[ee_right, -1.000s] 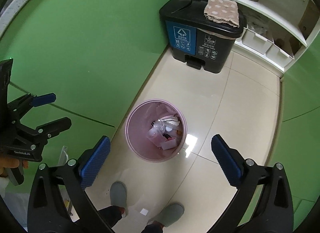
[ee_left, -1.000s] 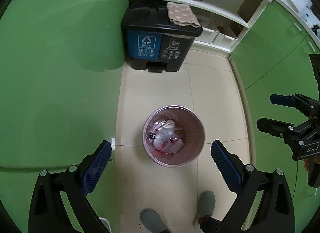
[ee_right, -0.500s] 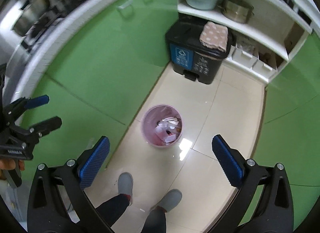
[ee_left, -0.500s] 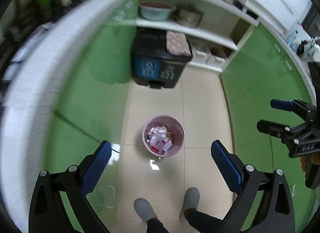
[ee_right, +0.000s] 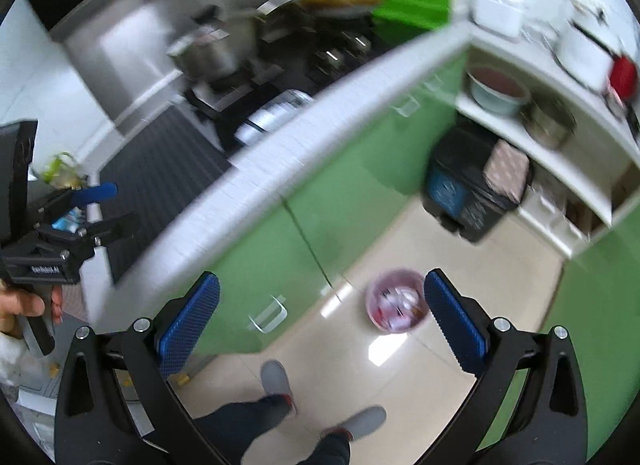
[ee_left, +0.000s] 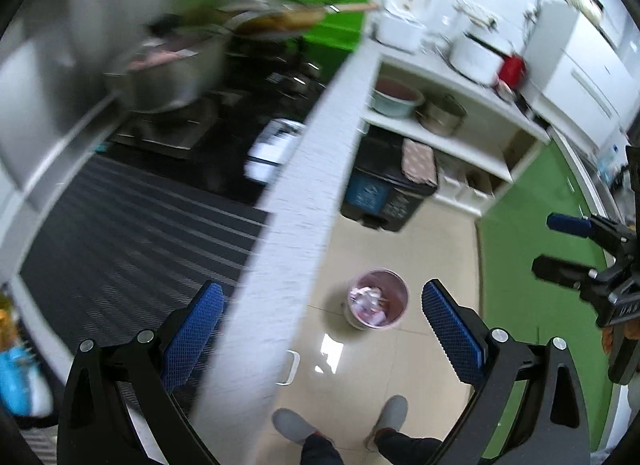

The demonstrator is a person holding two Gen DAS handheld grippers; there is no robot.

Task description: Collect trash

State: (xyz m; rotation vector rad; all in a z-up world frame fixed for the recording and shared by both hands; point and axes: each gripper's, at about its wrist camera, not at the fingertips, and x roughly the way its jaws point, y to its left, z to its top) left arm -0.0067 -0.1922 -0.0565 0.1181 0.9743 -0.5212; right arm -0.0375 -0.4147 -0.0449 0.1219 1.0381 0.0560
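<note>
The pink bin (ee_left: 377, 298) full of crumpled trash (ee_left: 370, 302) stands on the tiled floor well below both tools, in the aisle between the green cabinets and in front of the person's grey slippers (ee_left: 291, 426). Seen from the left gripper (ee_left: 320, 333), it lies ahead and between the two blue pads, slightly toward the right pad; seen from the right gripper (ee_right: 322, 323), it sits (ee_right: 397, 301) just inside the right pad, so that tool points left of it. Both grippers are spread wide and hold nothing. The bin is round, so it offers no long axis to line up with; what matters is its upright rim, which faces straight up at the tools. Neither hand looks clearly nearer, though the left one is aimed more squarely at it. The white countertop edge (ee_left: 296, 201) runs close on the left side. Reaching the trash probably calls for a long drop straight down. The views are blurred, so finer detail of the contents cannot be told.
</note>
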